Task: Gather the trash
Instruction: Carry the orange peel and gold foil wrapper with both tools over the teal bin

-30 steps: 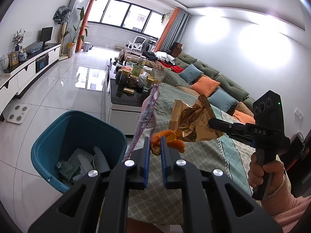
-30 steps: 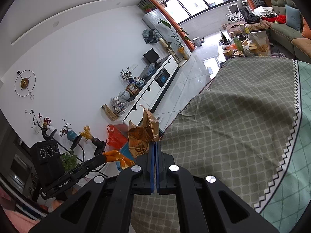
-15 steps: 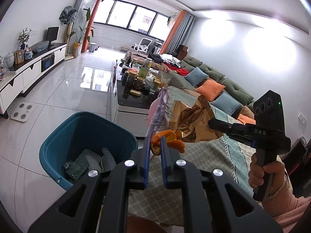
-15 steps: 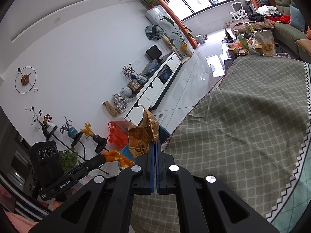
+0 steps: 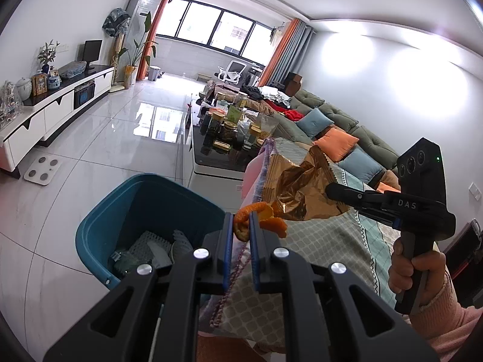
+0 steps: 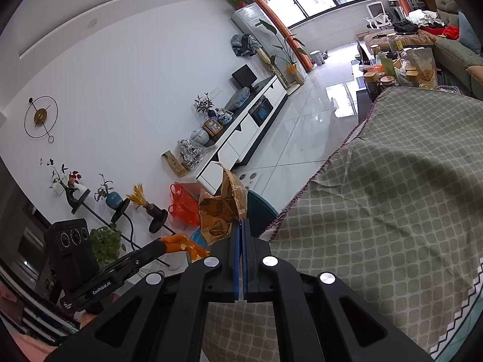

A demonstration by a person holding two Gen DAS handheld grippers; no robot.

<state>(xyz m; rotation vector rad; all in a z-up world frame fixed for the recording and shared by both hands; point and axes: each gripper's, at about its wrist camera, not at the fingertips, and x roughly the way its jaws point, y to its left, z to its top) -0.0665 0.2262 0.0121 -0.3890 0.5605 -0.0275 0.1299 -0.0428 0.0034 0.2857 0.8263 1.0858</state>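
My left gripper (image 5: 241, 221) is shut on an orange peel (image 5: 265, 214), held in the air over the cloth's edge beside the teal trash bin (image 5: 126, 205). From the right comes my right gripper (image 5: 332, 187), shut on a crumpled gold snack wrapper (image 5: 299, 193) just above and behind the peel. In the right wrist view, the same wrapper (image 6: 222, 211) sticks up from the right gripper (image 6: 240, 223), with the peel (image 6: 184, 245) and left gripper (image 6: 161, 246) lower left and the bin's rim (image 6: 259, 208) behind. The bin holds several pieces of trash.
A patterned cloth (image 5: 317, 259) covers the table under both grippers, its fringe hanging beside the bin. A hand in a pink sleeve (image 5: 422, 274) holds the right gripper's handle. Behind stand a coffee table with jars (image 5: 229, 132), a sofa (image 5: 341, 129) and a TV cabinet (image 5: 51, 111).
Both grippers keep their grips. In the left wrist view the bin has slid right, closer under the left gripper; the right gripper with the wrapper has shifted a little toward the cloth's edge.
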